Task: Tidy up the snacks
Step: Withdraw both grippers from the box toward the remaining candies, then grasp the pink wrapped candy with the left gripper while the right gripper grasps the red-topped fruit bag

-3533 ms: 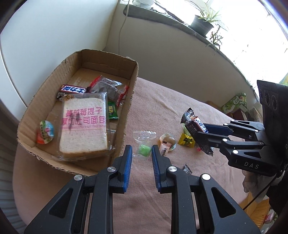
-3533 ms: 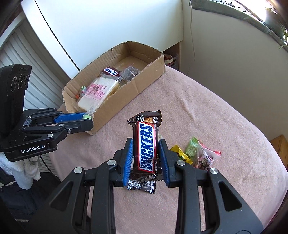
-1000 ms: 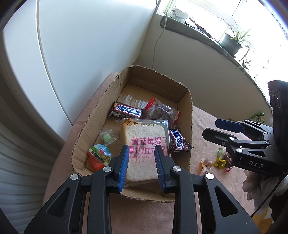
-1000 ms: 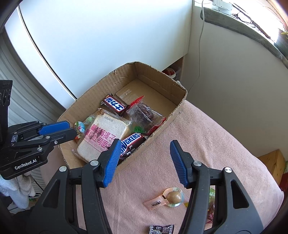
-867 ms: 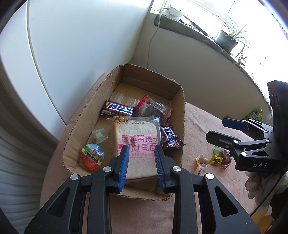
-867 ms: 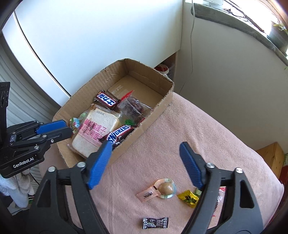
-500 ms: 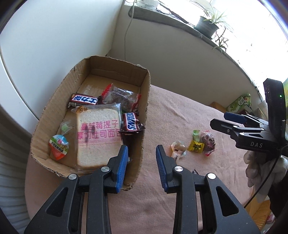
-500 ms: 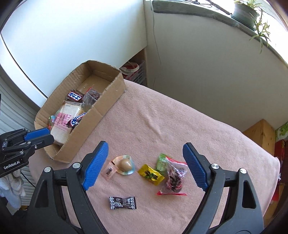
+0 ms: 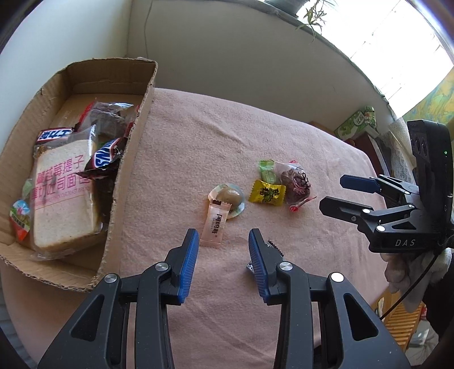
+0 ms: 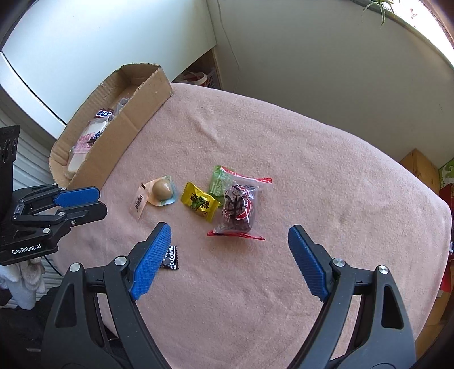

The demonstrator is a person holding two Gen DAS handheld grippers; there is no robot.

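Note:
A cardboard box (image 9: 133, 147) at the left holds bagged bread (image 9: 61, 193), a Snickers bar (image 9: 103, 159) and other snacks. On the pink cloth lie a pink sachet (image 9: 214, 224), a round jelly cup (image 9: 228, 197), a yellow candy (image 9: 266, 193), a green candy (image 9: 267, 171), a clear bag of dark fruit (image 9: 295, 183) and a small black packet (image 10: 170, 258). My left gripper (image 9: 223, 245) is open and empty, just short of the pink sachet. My right gripper (image 10: 229, 255) is wide open and empty above the cloth, near the fruit bag (image 10: 238, 210).
The cloth-covered table (image 10: 312, 170) drops off at its right and near edges. A white wall and window sill with a plant (image 9: 309, 14) stand behind. A green carton (image 9: 357, 122) and wooden furniture (image 10: 422, 167) sit beyond the far right edge.
Both grippers swung right from the box toward the loose snacks. The Snickers bar left my right gripper and lies in the box. Both grippers opened wider.

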